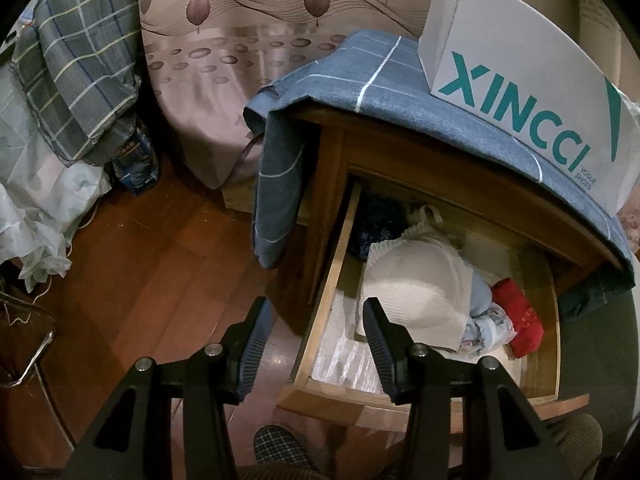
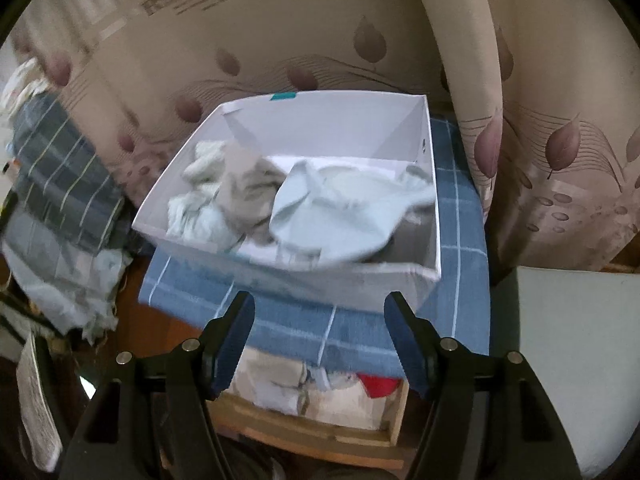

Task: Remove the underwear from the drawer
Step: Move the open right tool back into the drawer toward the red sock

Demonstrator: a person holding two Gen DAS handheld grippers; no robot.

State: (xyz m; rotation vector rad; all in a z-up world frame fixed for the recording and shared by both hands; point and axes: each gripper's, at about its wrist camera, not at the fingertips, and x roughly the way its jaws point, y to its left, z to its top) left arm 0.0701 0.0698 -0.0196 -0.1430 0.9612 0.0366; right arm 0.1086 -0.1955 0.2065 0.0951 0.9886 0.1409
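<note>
The wooden drawer stands pulled out of a nightstand. In it lie a white padded bra, light blue floral underwear, a red garment and a dark blue item. My left gripper hovers open and empty above the drawer's left wall. On the nightstand sits a white shoe box holding a light blue garment and several pale ones. My right gripper is open in front of the box with nothing between its fingers. Below it shows the drawer.
A blue checked cloth covers the nightstand top and hangs over its left side. A leaf-print curtain hangs behind. Plaid bedding is piled at the left. A slippered foot stands on the wooden floor.
</note>
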